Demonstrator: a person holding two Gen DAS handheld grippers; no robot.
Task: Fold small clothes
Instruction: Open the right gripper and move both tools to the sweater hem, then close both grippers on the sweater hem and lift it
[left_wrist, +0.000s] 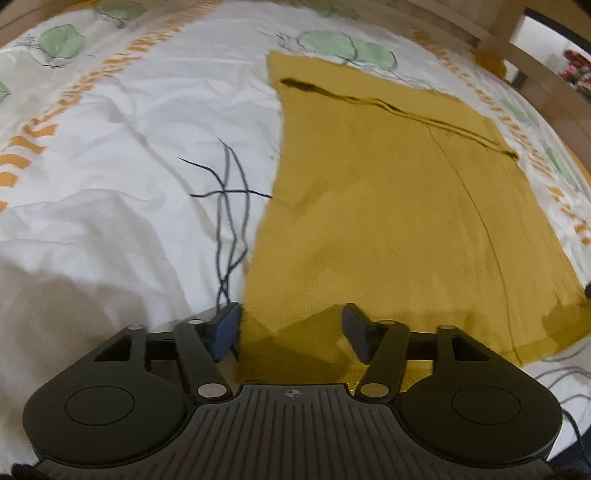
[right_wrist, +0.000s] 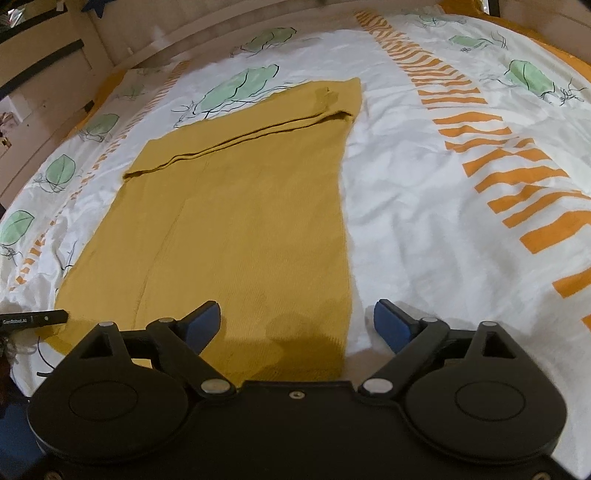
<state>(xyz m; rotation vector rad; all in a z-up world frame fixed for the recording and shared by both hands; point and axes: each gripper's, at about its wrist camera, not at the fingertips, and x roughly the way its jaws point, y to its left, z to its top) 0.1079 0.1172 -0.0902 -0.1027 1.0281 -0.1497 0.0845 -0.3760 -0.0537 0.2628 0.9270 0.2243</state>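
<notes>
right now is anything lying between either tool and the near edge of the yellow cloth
Nothing visible. The left tool and right tool both hang open directly over the near corners of the yellow cloth, which lies flat on the bedsheet with nothing on top.

Two close, downward wrist views (shared: mustard garment (left_wrist: 388, 206) (right_wrist: 236, 221))
</notes>
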